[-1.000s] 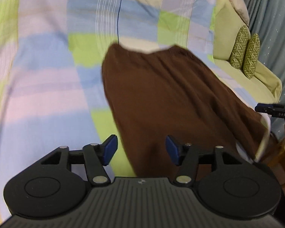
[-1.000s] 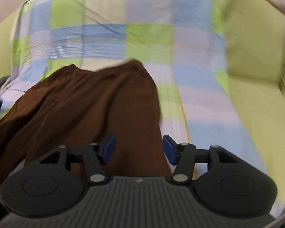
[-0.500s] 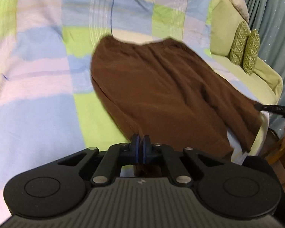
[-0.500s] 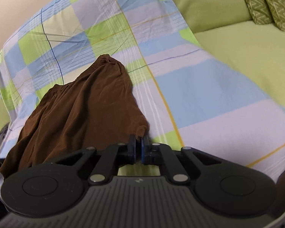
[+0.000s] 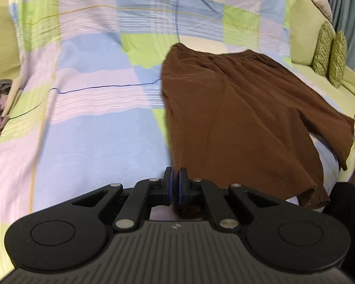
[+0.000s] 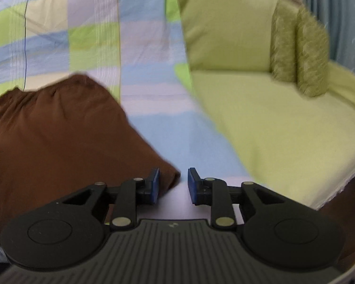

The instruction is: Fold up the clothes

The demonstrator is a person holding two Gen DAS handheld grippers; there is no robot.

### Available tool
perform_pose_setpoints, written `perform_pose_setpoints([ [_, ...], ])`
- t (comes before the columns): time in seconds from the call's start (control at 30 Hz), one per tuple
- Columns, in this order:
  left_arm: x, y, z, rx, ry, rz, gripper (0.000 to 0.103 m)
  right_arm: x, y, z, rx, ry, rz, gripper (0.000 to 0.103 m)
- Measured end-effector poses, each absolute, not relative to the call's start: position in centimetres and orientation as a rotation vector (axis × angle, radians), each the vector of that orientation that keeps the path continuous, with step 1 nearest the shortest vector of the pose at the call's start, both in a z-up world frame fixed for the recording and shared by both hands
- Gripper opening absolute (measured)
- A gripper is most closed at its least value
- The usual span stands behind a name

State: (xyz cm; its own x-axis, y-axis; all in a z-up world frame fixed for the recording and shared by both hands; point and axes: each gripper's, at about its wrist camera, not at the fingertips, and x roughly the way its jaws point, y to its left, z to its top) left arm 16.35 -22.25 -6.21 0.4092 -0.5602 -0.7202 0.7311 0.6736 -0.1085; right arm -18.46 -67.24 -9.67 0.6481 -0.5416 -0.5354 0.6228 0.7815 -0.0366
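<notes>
Brown shorts (image 5: pixel 236 123) lie on my checked sheet (image 5: pixel 94 130); left tongs (image 5: pixel 174 184) pinch their hem, right tongs (image 6: pixel 173 184) have just been spreading, the hem corner loose between them.

Left gripper (image 5: pixel 174 179): jaws clamped together, angled downward. Right gripper (image 6: pixel 173 181): jaws parted, just been opening, tilted less steeply.

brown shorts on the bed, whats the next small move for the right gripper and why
Probably close the right gripper again on the hem corner of the brown shorts. Its jaws have just been opening and stand apart, the corner lying by the left pad, unpinched. The left gripper is shut on its hem corner, so both corners need holding before folding over the checked sheet.
</notes>
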Motion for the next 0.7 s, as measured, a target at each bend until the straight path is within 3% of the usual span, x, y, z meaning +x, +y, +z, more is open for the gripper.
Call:
perform_pose_setpoints([
  [0.13, 15.9, -20.6, -5.3, 0.219, 0.772, -0.83, 0.007, -17.7, -60.1, -6.1, 0.107, 0.481, -0.474, 0.03],
  [0.3, 15.5, -18.7, -5.0, 0.232, 0.743, -0.824, 0.033, -14.5, -51.7, -4.4, 0.057, 0.47, -0.203, 0.033],
  [0.43, 15.2, -18.0, -5.2, 0.24, 0.739, -0.849, 0.043, -9.0, -39.1, -5.0, -0.203, 0.514, 0.132, 0.036],
  [0.57, 15.1, -17.5, -5.6, 0.183, 0.758, -0.918, 0.057, -6.2, -33.1, -7.2, -0.446, 0.567, 0.194, 0.042],
  [0.7, 16.4, -18.9, -7.0, 0.082, 0.797, -0.965, 0.058, -5.2, -34.2, -7.4, -0.373, 0.608, 0.186, 0.05],
])
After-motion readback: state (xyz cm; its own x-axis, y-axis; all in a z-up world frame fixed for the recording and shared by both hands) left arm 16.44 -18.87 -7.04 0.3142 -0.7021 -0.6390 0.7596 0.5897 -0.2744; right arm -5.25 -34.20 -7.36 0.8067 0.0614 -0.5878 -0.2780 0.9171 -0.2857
